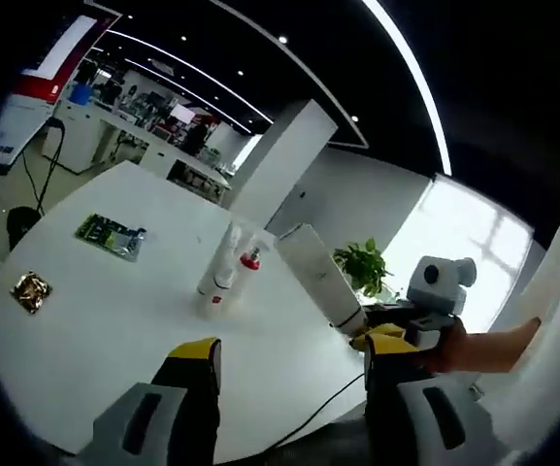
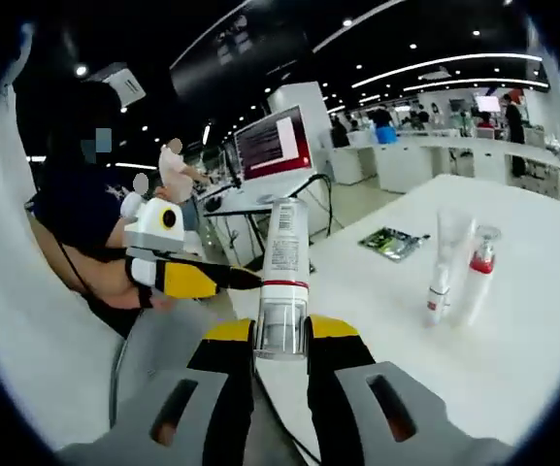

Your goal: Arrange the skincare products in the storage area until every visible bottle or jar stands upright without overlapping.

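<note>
The white plastic tube with a red band and clear cap [image 2: 283,291] sits between yellow-tipped grey tongs [image 2: 280,335]. On the white counter [image 1: 115,320] lie a green printed sachet [image 1: 111,236], a gold foil packet [image 1: 31,290] and a red-capped white bottle [image 1: 248,264].

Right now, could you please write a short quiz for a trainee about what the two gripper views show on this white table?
1. True or false: the right gripper is shut on a white tube.
2. How do the jaws of the left gripper stand? A) apart, holding nothing B) shut on the green packet C) shut on the gold wrapper
3. Fill the gap: the slim clear tube and the red-capped bottle stand ____ on the white table.

Key
1. True: the tube's clear cap sits between the yellow jaw tips.
2. A: the green packet and the gold wrapper lie untouched on the table.
3. upright, close side by side.
</note>
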Demonstrator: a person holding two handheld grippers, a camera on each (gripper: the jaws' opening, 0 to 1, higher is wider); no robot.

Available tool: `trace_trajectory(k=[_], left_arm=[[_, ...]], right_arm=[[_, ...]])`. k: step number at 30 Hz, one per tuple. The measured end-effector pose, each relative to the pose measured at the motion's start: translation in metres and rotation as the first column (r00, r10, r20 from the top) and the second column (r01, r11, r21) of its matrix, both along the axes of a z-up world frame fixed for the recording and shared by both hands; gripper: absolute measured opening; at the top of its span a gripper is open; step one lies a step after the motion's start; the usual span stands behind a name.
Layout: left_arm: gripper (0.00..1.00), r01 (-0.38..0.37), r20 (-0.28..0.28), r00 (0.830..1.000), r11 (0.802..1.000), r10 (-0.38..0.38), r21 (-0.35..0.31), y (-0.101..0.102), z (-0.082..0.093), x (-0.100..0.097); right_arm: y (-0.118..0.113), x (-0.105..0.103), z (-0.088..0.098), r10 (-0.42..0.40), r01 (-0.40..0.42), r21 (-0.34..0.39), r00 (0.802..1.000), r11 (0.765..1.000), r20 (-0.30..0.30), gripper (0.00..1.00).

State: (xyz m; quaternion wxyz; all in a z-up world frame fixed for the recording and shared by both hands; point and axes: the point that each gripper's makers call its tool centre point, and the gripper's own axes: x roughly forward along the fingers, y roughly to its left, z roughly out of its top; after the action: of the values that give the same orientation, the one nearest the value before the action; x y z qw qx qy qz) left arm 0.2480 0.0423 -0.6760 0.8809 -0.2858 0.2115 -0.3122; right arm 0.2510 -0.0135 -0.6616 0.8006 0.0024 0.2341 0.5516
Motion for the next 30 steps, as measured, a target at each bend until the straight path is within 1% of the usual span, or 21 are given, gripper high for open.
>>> trace_trajectory(k=[1,3,6,7,8,9,11,12,14,16,18,19,20,21,22,24,25,26,27,28,30], left_arm=[[0.58,0.0,0.015,1.0,1.0,0.0,0.007,0.001,0.001,0.0],[0.55,0.004,0.066,0.998,1.0,-0.004,0.0,0.001,0.007,0.0],[0.54,0.026,0.102,0.995,0.999,-0.023,-0.029,-0.001,0.012,0.0],[0.54,0.035,0.103,0.994,0.997,-0.028,-0.071,-0.003,0.014,0.001],[0.55,0.048,0.085,0.996,0.995,-0.04,-0.092,-0.004,0.014,0.0],[0.57,0.048,0.089,0.995,0.991,-0.038,-0.123,-0.004,0.017,0.001],[0.59,0.059,0.117,0.992,0.981,-0.037,-0.187,-0.002,0.028,0.002],[0.59,0.068,0.107,0.993,0.974,-0.046,-0.215,-0.002,0.03,0.0],[0.58,0.09,0.098,0.993,0.963,-0.067,-0.255,-0.003,0.034,-0.004],[0.55,0.106,0.096,0.992,0.956,-0.082,-0.275,-0.003,0.036,-0.007],[0.53,0.121,0.075,0.992,0.945,-0.102,-0.305,-0.004,0.036,-0.009],[0.5,0.133,0.071,0.991,0.939,-0.116,-0.317,-0.005,0.037,-0.01],[0.47,0.141,0.065,0.99,0.938,-0.127,-0.316,-0.006,0.035,-0.01],[0.42,0.148,0.063,0.989,0.939,-0.135,-0.312,-0.007,0.035,-0.012],[0.39,0.149,0.063,0.989,0.941,-0.137,-0.303,-0.006,0.033,-0.013],[0.33,0.159,0.058,0.987,0.941,-0.148,-0.298,-0.005,0.031,-0.014],[0.32,0.172,0.06,0.985,0.93,-0.161,-0.326,-0.006,0.035,-0.016],[0.31,0.178,0.065,0.984,0.928,-0.166,-0.328,-0.006,0.036,-0.017],[0.31,0.186,0.062,0.983,0.926,-0.175,-0.329,-0.007,0.035,-0.019],[0.31,0.189,0.062,0.982,0.925,-0.179,-0.331,-0.008,0.035,-0.02],[0.28,0.217,0.074,0.976,0.914,-0.204,-0.343,-0.01,0.039,-0.024]], right_arm=[[0.0,0.0,0.0,-0.001,0.001,-0.007,1.0,1.0,0.004,0.17],[-0.001,0.002,0.001,0.003,0.0,-0.054,0.999,0.999,0.047,0.17],[0.001,0.001,0.005,0.048,-0.027,-0.128,0.986,0.991,0.161,0.17],[0.002,-0.003,0.004,0.077,-0.044,-0.167,0.978,0.985,0.195,0.17],[0.003,-0.005,0.003,0.102,-0.053,-0.207,0.967,0.977,0.235,0.17],[0.004,-0.006,0.003,0.112,-0.055,-0.222,0.962,0.973,0.25,0.17],[0.005,-0.01,0.001,0.155,-0.061,-0.292,0.938,0.954,0.31,0.17],[0.005,-0.012,0.001,0.177,-0.06,-0.325,0.923,0.944,0.342,0.17],[0.007,-0.017,0.001,0.213,-0.065,-0.367,0.9,0.928,0.379,0.17],[0.009,-0.024,0.0,0.261,-0.077,-0.414,0.875,0.907,0.409,0.17],[0.011,-0.03,0.001,0.325,-0.09,-0.467,0.831,0.88,0.452,0.17],[0.011,-0.032,0.001,0.348,-0.094,-0.486,0.815,0.869,0.463,0.17],[0.013,-0.035,0.002,0.385,-0.105,-0.514,0.79,0.851,0.477,0.17],[0.013,-0.035,0.002,0.408,-0.109,-0.531,0.772,0.84,0.487,0.17],[0.012,-0.034,0.005,0.427,-0.095,-0.554,0.747,0.827,0.51,0.17],[0.011,-0.035,0.009,0.463,-0.103,-0.576,0.714,0.811,0.525,0.17],[0.011,-0.033,0.011,0.478,-0.097,-0.584,0.688,0.806,0.545,0.17],[0.009,-0.033,0.011,0.505,-0.098,-0.61,0.672,0.786,0.542,0.17],[0.009,-0.034,0.012,0.521,-0.099,-0.621,0.655,0.778,0.548,0.17],[0.006,-0.032,0.013,0.545,-0.087,-0.645,0.626,0.759,0.557,0.17],[0.004,-0.031,0.014,0.57,-0.079,-0.667,0.6,0.741,0.562,0.18]])
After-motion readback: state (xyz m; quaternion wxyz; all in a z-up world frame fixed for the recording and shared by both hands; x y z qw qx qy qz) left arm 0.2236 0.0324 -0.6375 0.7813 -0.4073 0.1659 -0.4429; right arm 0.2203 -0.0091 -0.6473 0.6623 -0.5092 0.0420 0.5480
